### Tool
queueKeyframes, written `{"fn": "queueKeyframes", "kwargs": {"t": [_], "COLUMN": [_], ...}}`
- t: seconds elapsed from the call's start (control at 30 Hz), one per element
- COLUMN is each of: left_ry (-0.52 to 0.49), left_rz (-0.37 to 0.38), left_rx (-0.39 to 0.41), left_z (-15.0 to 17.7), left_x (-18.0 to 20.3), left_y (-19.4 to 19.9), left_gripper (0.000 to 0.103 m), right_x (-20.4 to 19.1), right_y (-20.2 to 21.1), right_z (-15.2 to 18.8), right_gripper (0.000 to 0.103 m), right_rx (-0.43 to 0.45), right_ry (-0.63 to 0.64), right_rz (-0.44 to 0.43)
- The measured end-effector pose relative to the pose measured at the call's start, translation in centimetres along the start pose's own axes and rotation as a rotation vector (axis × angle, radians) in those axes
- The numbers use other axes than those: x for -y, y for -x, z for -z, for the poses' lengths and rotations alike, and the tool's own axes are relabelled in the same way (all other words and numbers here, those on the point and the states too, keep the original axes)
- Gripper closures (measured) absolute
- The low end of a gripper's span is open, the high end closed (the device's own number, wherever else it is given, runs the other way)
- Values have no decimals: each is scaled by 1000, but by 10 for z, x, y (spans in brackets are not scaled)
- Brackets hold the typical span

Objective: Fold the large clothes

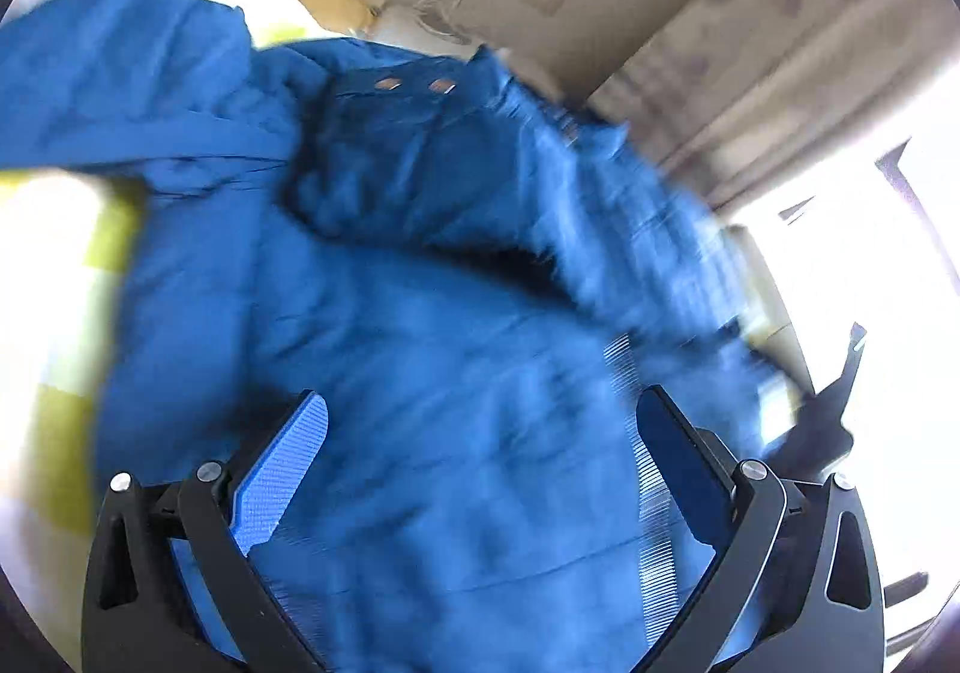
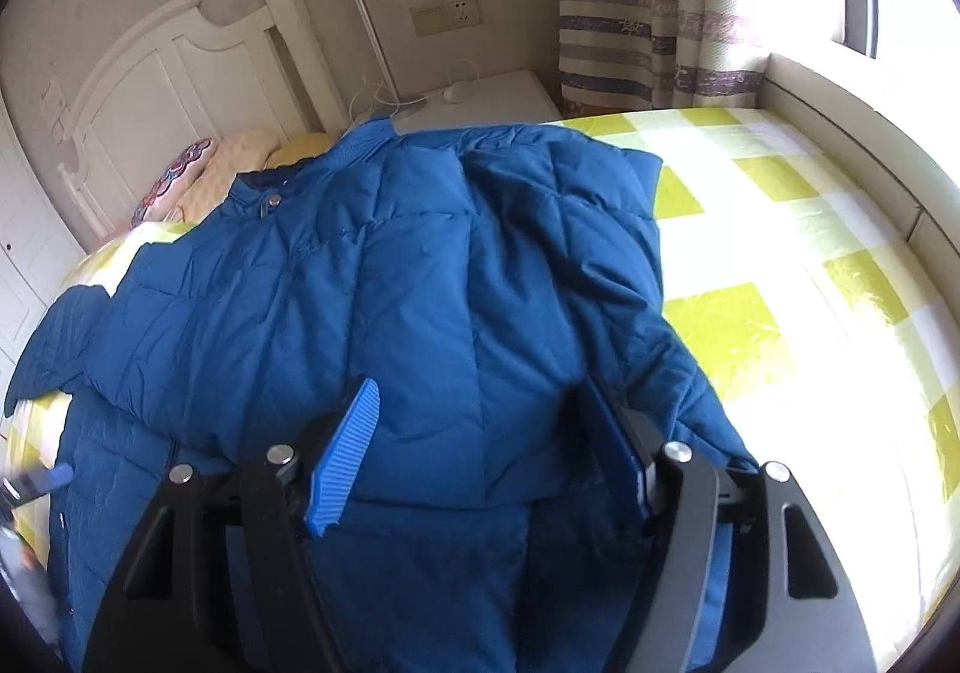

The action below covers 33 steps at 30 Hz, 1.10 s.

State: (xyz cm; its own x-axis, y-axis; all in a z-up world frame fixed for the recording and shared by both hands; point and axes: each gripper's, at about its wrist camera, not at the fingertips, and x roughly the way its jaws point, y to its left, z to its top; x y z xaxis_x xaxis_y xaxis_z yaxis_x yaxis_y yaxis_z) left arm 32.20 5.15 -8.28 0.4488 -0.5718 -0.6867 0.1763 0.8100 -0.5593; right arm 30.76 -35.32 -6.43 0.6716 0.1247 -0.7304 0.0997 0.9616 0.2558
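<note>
A large blue padded jacket (image 2: 390, 265) lies spread on the bed, collar and snap toward the headboard, with one sleeve folded across its front. My right gripper (image 2: 480, 391) hovers low over the jacket's lower part, open wide. Its right finger (image 2: 606, 433) is partly tucked beside a fold of the sleeve, and no cloth is pinched between the pads. In the blurred left wrist view the jacket (image 1: 420, 313) fills the frame, bunched near the collar snaps. My left gripper (image 1: 483, 400) stands open above it, holding nothing.
The bed has a yellow-and-white checked cover (image 2: 780, 265). A white headboard (image 2: 150, 91) and pillows (image 2: 240, 163) are at the far left. A white nightstand (image 2: 492, 91) with a lamp and cables stands behind, and a striped curtain (image 2: 630, 31) and a bright window are at the right.
</note>
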Motion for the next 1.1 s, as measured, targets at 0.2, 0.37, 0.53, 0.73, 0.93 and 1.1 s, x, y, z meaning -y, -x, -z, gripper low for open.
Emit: {"fn": "queueKeyframes", "kwargs": {"t": [0.2, 0.37, 0.53, 0.73, 0.93, 1.1], "left_ry": [233, 435, 594, 50, -51, 175], "left_rz": [68, 52, 138, -145, -467, -335], "left_rx": [38, 102, 145, 384, 98, 268], "left_z": [-41, -53, -49, -31, -27, -17], "left_x": [-14, -32, -59, 26, 32, 6], "left_y": [-33, -56, -66, -12, -48, 0], "left_gripper": [10, 30, 77, 82, 61, 58], "right_x": [9, 13, 15, 16, 17, 18], "right_y": [5, 4, 5, 5, 5, 6], "right_z": [6, 8, 8, 9, 8, 8], "right_gripper": [38, 37, 37, 36, 36, 36], "right_rx": [30, 32, 32, 33, 34, 35], "right_ry": [-27, -34, -43, -47, -47, -43], "right_rz": [-12, -21, -38, -48, -50, -50]}}
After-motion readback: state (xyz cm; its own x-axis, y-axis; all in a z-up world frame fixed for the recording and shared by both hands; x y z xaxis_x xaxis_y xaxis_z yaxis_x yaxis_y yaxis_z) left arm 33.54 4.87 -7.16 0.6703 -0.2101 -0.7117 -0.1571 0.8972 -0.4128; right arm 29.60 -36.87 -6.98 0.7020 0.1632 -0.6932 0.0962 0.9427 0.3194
